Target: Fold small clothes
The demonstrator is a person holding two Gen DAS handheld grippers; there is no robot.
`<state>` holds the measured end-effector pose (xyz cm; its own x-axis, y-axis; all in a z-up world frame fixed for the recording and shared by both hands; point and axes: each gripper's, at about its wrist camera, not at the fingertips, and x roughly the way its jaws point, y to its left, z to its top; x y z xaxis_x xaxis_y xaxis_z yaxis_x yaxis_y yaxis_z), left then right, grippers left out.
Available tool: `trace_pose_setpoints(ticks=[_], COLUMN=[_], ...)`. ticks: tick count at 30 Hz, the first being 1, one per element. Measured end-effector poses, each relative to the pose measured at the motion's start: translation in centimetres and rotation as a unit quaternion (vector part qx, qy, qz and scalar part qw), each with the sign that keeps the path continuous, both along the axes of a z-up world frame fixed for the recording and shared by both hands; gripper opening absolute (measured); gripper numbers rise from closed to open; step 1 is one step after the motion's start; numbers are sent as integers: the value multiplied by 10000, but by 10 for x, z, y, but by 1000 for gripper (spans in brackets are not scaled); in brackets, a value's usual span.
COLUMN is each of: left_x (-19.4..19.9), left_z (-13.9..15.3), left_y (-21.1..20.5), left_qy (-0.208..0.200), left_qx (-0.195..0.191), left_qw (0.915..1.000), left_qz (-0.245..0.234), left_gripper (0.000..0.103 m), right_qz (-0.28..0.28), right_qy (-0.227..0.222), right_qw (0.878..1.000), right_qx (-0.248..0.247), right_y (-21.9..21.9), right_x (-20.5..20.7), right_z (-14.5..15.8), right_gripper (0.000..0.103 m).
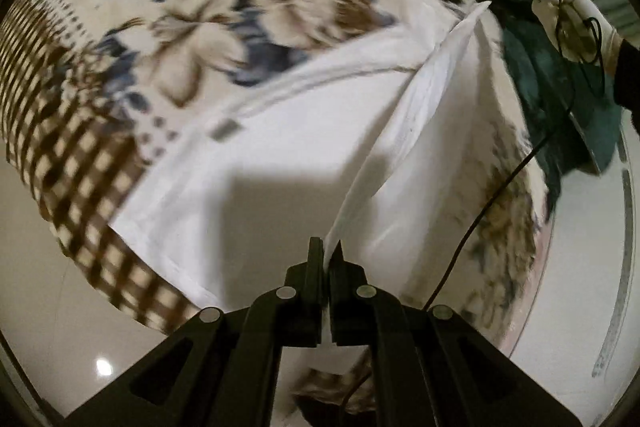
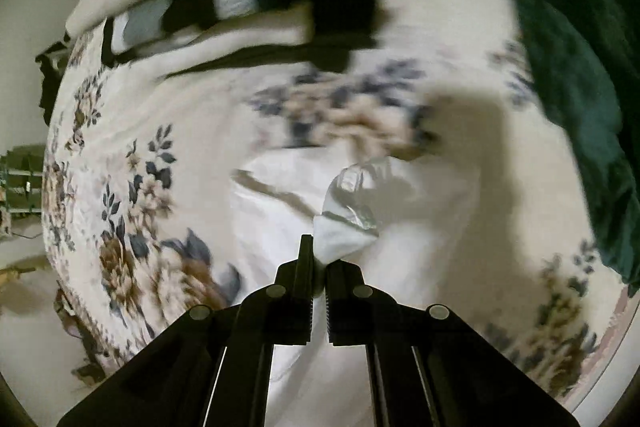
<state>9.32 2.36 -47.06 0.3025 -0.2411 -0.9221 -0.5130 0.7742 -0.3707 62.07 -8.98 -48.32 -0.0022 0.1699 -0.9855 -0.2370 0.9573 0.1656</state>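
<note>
White garment (image 1: 248, 163) lies mostly spread on the floral bed cover (image 1: 224, 7), one edge lifted off it into a taut ridge. Left tool (image 1: 329, 253) is pressed together on that edge; right tool (image 2: 320, 259) pinches a corner beside a clear plastic piece (image 2: 352, 195). If the two pull apart unevenly, the thin fabric could slip out, or the fold land skewed. Beyond the garment's far edge, the green cloth (image 1: 560, 83) could snag a trailing cable (image 1: 492, 195).

White garment (image 1: 248, 163), plain; cream bedspread (image 1: 224, 7) with brown and navy flowers and a brown check border; dark green cloth (image 2: 568, 75) alongside; white glove (image 1: 576, 15); black grippers.
</note>
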Motion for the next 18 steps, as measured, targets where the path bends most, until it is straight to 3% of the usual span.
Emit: trace_pose_setpoints(ticks=[6, 15, 18], left_x=[-1, -2, -1], left_z=[-39, -64, -76], left_y=[44, 77, 88], left_qy=[222, 395, 590], left_qx=[37, 98, -81], left_qw=[9995, 9991, 9980], left_qz=[214, 137, 193], left_gripper=[0, 1, 4], right_qz=[159, 85, 70], right_qy=[-64, -97, 129], right_qw=[9982, 9954, 9962], right_qx=[-568, -952, -863], right_y=[69, 85, 84], right_x=[-6, -8, -5], right_z=[-43, -76, -83], right_gripper=[4, 4, 5])
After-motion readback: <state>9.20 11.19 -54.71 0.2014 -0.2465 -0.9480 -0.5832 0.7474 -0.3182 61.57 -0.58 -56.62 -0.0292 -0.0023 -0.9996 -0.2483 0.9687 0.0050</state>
